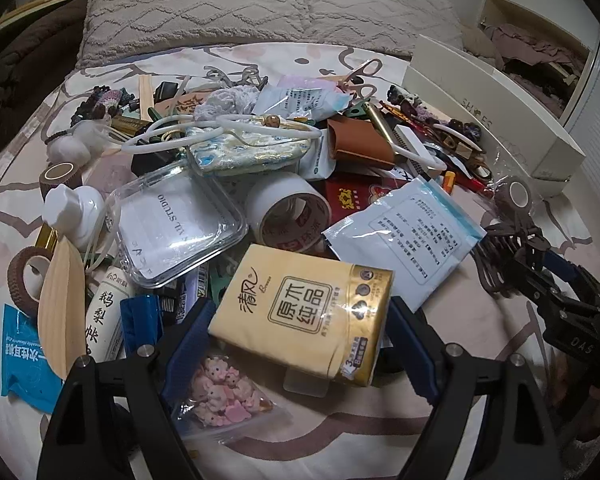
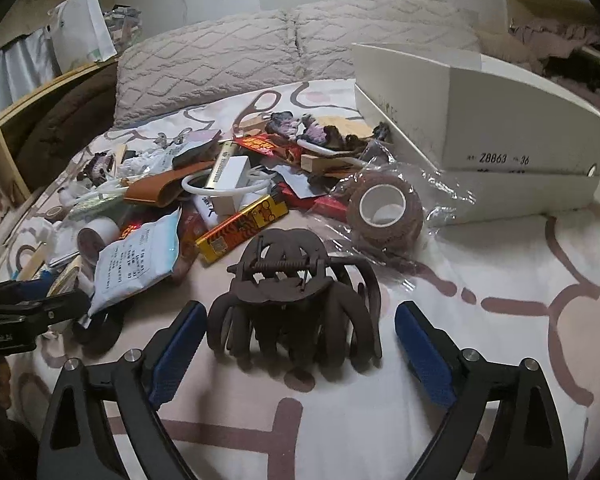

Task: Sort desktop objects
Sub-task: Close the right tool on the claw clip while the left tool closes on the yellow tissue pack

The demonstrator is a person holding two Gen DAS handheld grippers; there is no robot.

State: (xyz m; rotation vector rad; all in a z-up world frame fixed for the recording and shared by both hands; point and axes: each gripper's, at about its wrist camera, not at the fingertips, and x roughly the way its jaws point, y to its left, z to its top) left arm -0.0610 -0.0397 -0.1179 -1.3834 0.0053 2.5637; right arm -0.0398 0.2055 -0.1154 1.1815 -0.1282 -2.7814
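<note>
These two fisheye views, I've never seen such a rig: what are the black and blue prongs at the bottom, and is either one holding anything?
Each picture comes from a camera on a hand-held gripper, looking along its two blue-padded fingers. A person carries one in each hand. The left view shows the left gripper with its pads against the sides of a yellow tissue pack on a pile of clutter. The right view shows the right gripper open around a brown hair claw, its pads clear of it. Everything lies on a patterned bedspread, beside a white shoe box.
</note>
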